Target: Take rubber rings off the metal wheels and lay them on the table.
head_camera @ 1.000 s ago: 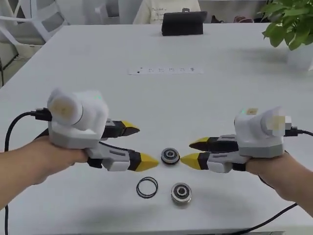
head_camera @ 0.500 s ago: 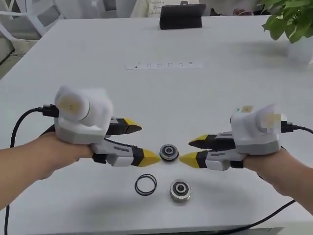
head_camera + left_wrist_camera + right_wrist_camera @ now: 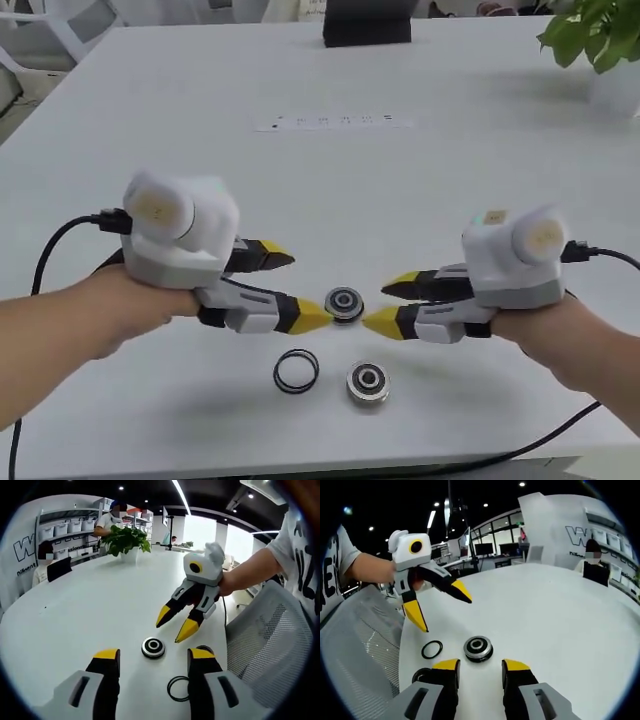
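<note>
Big white counter [image 3: 400,200], potted plant [image 3: 595,40] off at the far corner. The left hand-held gripper [image 3: 307,288] and right hand-held gripper [image 3: 375,303] point at each other, jaws spread and holding nothing, flanking one metal wheel [image 3: 344,302]. Nearer me, the second wheel [image 3: 368,381] and a loose rubber ring [image 3: 296,370] lie side by side.

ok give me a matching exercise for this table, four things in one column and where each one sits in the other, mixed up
Things
1. loose rubber ring
2. far wheel
3. near wheel
4. plant

Places
a. at the far right corner of the table
b. between the tips of the left tool and the right tool, both open
c. flat on the table, just left of the near wheel
d. closest to the table's near edge, right of the loose rubber ring

Pairs: 1-c, 2-b, 3-d, 4-a
</note>
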`<state>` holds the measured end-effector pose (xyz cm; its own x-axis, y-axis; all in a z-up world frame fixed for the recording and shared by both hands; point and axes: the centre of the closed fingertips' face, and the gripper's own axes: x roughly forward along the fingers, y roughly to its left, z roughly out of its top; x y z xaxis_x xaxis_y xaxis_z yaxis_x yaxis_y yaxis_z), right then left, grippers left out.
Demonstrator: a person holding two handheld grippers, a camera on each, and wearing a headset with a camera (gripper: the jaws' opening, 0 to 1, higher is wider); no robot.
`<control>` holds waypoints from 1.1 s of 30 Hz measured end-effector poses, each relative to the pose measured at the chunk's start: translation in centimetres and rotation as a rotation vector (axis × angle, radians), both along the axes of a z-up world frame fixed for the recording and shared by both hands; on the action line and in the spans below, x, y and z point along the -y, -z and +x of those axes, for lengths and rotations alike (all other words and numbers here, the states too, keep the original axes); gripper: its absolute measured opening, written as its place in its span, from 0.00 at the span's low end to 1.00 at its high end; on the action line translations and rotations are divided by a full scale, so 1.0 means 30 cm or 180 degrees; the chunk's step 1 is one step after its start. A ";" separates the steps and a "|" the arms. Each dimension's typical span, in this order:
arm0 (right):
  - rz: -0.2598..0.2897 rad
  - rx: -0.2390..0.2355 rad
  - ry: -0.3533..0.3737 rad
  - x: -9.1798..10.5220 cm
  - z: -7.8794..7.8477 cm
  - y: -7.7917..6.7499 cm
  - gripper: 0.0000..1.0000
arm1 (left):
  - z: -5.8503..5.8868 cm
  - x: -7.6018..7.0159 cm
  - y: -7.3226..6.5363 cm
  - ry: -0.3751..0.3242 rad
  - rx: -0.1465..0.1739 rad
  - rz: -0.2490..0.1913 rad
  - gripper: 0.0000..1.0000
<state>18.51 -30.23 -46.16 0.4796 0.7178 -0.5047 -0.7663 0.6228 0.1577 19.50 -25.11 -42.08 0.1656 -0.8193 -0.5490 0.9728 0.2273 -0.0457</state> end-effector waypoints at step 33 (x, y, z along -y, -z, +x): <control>-0.0105 -0.0016 -0.0146 -0.036 0.011 0.030 0.30 | 0.002 0.079 0.075 0.0054 -0.0141 0.0030 0.32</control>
<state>18.82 -29.15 -47.07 0.4440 0.7220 -0.5307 -0.7934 0.5920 0.1415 19.56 -27.48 -44.33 0.1271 -0.8164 -0.5633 0.9736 0.2113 -0.0867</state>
